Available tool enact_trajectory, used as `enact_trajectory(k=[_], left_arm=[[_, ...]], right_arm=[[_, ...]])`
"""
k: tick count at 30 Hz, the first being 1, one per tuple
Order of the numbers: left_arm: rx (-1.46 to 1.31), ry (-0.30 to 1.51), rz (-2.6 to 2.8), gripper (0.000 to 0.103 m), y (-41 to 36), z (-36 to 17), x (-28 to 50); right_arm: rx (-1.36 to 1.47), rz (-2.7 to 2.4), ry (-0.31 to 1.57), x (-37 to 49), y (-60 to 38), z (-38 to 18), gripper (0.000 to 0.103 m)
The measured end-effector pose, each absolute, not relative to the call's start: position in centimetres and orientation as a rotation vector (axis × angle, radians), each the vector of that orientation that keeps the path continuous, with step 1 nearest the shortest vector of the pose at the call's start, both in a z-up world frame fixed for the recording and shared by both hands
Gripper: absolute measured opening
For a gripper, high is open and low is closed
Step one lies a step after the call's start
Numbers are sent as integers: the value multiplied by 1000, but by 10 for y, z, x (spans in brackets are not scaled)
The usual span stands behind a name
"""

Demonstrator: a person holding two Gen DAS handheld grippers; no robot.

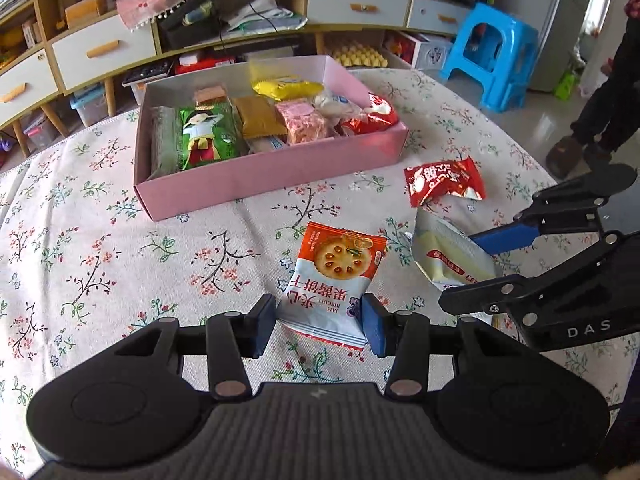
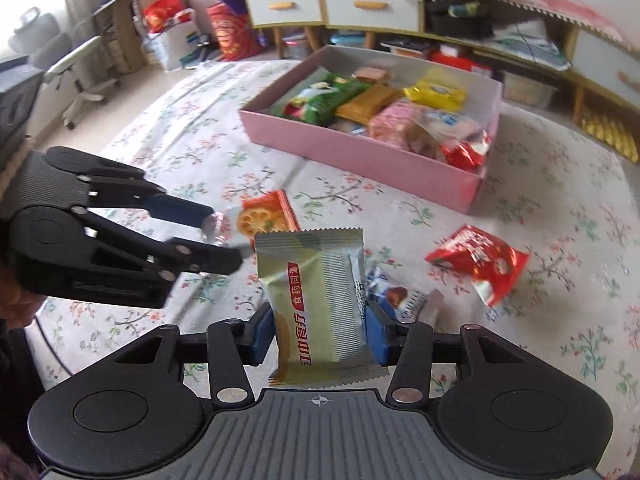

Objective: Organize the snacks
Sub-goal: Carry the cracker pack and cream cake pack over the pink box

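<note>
Gripping an orange-and-white jam biscuit packet point(image 1: 332, 280) in our left gripper point(image 1: 319, 322), we pinch a pale-green biscuit packet point(image 2: 316, 300) in our right gripper point(image 2: 320, 330), above the floral tablecloth point(image 1: 120, 260) near the pink box point(image 1: 272, 172).

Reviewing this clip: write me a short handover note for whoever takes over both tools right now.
Left tool: shut on the jam biscuit packet, gripped at its lower end.
Right tool: shut on the green-gold biscuit packet, held upright.
Pink box: on the floral tablecloth, already holding several snacks: green, brown, pink, yellow and red packets.
Done: most snacks boxed; two more picked up.
Left: carry both held packets into the box, then collect the red packet and the small blue-and-white packet lying on the cloth near the right tool.
</note>
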State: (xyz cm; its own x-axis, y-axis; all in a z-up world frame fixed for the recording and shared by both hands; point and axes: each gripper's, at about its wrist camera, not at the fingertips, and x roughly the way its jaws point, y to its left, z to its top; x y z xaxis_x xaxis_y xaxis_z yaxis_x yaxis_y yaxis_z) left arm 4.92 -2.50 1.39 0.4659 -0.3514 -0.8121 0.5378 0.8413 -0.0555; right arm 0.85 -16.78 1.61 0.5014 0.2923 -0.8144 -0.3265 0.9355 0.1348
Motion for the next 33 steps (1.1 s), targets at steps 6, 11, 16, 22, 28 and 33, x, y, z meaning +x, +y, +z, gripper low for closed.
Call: enact_trajectory(k=[6, 11, 16, 22, 28, 33], left_arm=[[172, 940, -492, 43, -22, 15, 52], [139, 918, -448, 43, -18, 21, 54], [107, 909, -413, 43, -14, 24, 57], [72, 899, -370, 43, -7, 28, 60], [58, 864, -318, 43, 2, 36, 66], [48, 839, -266, 43, 10, 41, 74]], right_arm=[[18, 332, 976, 10, -177, 19, 46], [65, 295, 966, 11, -186, 24, 46], [101, 267, 956, 14, -191, 27, 46], [146, 226, 946, 17, -200, 30, 46], [192, 177, 941, 22, -211, 32, 46], [221, 134, 927, 27, -222, 36, 46]])
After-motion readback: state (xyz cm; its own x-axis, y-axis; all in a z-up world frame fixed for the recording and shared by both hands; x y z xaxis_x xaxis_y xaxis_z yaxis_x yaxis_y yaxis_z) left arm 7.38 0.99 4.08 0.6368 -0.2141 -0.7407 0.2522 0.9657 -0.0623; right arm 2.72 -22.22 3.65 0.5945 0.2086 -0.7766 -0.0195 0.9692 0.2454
